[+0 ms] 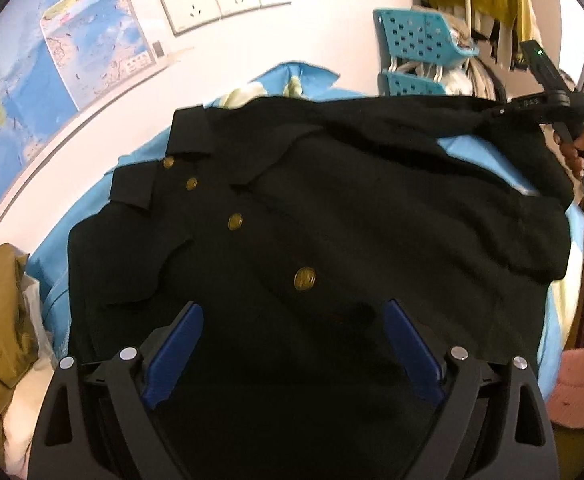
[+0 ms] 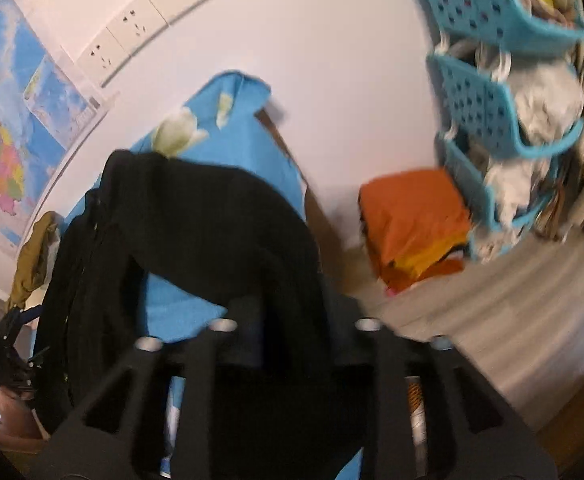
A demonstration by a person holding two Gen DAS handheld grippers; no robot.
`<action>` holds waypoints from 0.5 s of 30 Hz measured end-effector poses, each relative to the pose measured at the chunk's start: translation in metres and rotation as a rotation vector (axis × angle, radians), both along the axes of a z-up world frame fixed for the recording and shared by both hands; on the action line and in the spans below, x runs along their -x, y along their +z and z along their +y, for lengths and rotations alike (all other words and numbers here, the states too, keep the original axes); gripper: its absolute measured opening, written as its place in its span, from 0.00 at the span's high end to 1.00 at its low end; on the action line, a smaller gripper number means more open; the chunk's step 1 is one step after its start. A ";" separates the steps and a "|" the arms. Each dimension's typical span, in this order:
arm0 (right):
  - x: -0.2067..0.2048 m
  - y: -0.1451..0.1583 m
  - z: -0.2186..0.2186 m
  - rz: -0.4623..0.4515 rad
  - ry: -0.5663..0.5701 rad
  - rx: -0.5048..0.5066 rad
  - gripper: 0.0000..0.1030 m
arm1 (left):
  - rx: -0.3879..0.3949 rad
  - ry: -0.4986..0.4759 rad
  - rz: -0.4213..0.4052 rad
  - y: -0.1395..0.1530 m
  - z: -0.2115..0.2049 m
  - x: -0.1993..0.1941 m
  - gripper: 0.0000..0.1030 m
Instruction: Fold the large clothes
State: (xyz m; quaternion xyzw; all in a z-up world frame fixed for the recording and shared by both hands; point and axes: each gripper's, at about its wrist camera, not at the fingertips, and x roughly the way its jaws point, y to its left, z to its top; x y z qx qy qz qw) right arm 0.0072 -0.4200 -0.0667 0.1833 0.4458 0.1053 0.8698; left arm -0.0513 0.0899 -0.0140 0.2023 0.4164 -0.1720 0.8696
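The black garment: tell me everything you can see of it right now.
The black garment is a dark, matte collared top with four round gold buttons down its front placket. It lies spread front-up on a blue floral sheet, collar toward the wall, one side folded over with sheet showing underneath. The left gripper hovers open above its lower part. The right gripper is at its folded edge; blur hides any grip.

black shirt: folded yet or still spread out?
Partly folded. The black shirt lies mostly flat on the blue sheet, button placket showing, but one side is doubled over toward the right gripper.
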 end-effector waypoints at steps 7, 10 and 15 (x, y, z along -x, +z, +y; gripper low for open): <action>0.029 0.030 0.006 -0.118 -0.001 0.045 0.24 | 0.046 0.248 -0.080 0.024 0.077 0.017 0.13; 0.038 0.042 0.015 -0.184 -0.011 0.113 0.16 | 0.059 0.426 -0.123 0.036 0.136 0.035 0.09; 0.040 0.031 0.025 -0.177 -0.004 0.098 0.16 | 0.018 0.537 0.035 0.000 0.195 0.051 0.07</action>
